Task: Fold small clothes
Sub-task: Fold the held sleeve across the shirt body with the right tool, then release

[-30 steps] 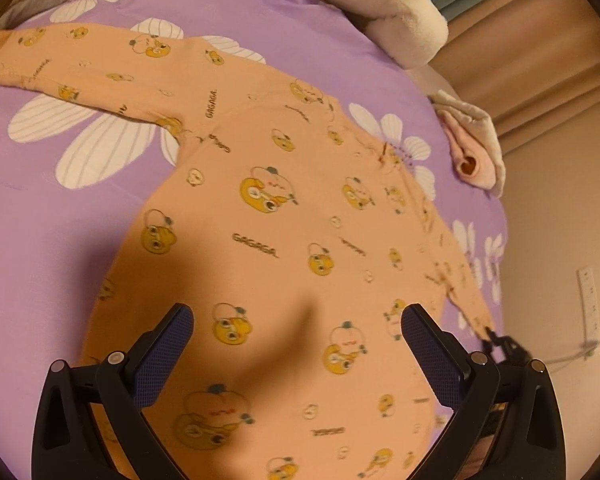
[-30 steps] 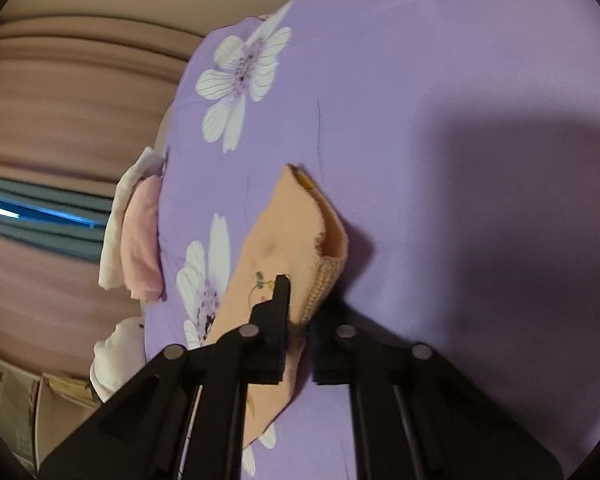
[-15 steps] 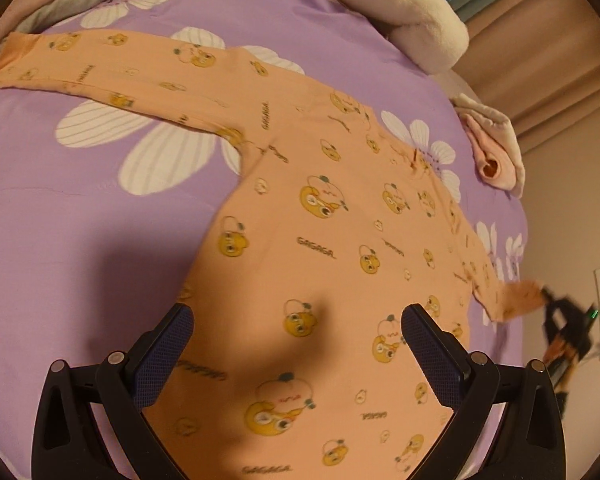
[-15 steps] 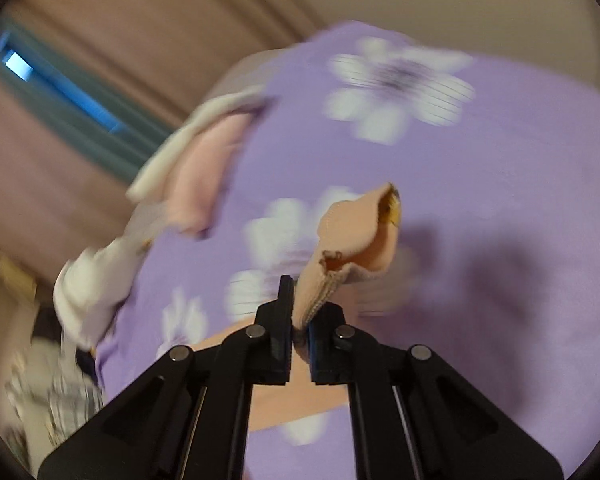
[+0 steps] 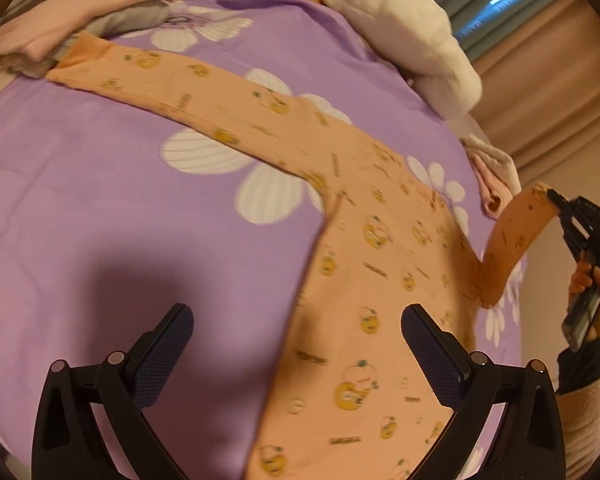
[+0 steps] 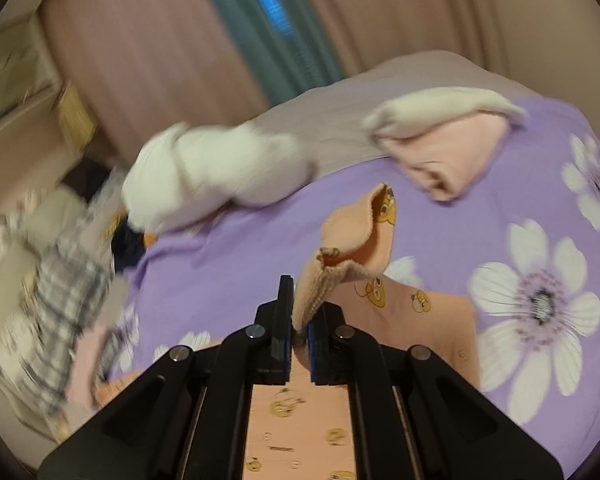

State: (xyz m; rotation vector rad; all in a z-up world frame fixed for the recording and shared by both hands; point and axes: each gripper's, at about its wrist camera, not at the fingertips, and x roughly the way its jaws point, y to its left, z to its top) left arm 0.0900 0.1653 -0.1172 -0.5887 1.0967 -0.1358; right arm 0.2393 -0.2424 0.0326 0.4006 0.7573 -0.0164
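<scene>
A small orange long-sleeved top (image 5: 364,280) with yellow cartoon prints lies flat on the purple flowered bedspread (image 5: 100,208). Its left sleeve (image 5: 172,84) stretches out toward the far left. My left gripper (image 5: 296,354) hovers open above the lower part of the top, nothing between its fingers. My right gripper (image 6: 299,330) is shut on the ribbed cuff (image 6: 340,256) of the right sleeve. In the left wrist view that sleeve (image 5: 512,236) is lifted off the bed at the right edge, held up by the right gripper (image 5: 560,208) in a person's hand (image 5: 588,280).
A white plush blanket (image 5: 400,24) and folded pink and grey clothes (image 5: 80,12) lie along the far side of the bed. A folded pink and white garment (image 6: 448,140) sits near the bed's corner. Curtains (image 6: 180,40) hang behind; a plaid cloth (image 6: 60,300) lies left.
My right gripper has lifted the sleeve cuff off the bedspread, rolled, and swung up. The left gripper shifted left, so the top now lies right of centre.
</scene>
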